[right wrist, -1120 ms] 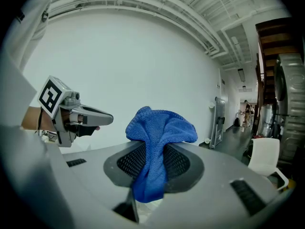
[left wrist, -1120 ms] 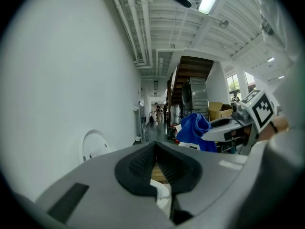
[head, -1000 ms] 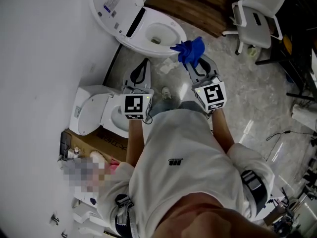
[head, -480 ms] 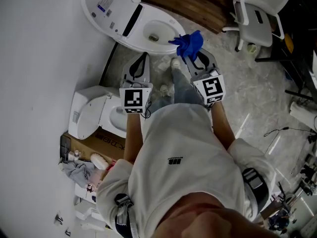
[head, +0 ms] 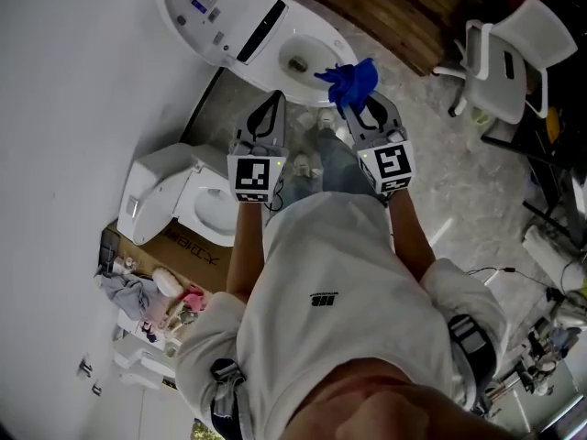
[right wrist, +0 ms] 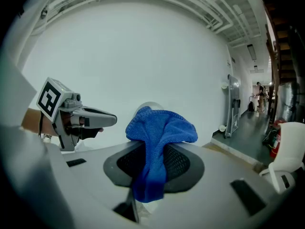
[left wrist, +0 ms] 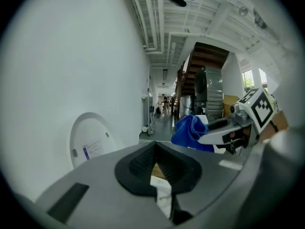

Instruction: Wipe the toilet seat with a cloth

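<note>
A white toilet stands at the top of the head view with its lid (head: 211, 7) raised and its seat and bowl (head: 307, 53) exposed. My right gripper (head: 356, 106) is shut on a blue cloth (head: 348, 81), which bunches above the jaws and hangs at the bowl's near rim. In the right gripper view the cloth (right wrist: 157, 132) drapes between the pads, with the left gripper (right wrist: 102, 119) to its left. My left gripper (head: 272, 101) is shut with nothing in it, just short of the bowl. The left gripper view shows the lid (left wrist: 90, 144) and the cloth (left wrist: 190, 130).
A second white toilet (head: 170, 195) sits by the wall at the left, beside a cardboard box (head: 179, 246) and clutter. A wooden platform (head: 394, 7) lies behind the toilet. A white chair (head: 509, 58) stands at the right. The floor is pale stone.
Both grippers have come nearer to the toilet, and the cloth now hangs at the bowl's near rim. Both jaws stay as they were.
</note>
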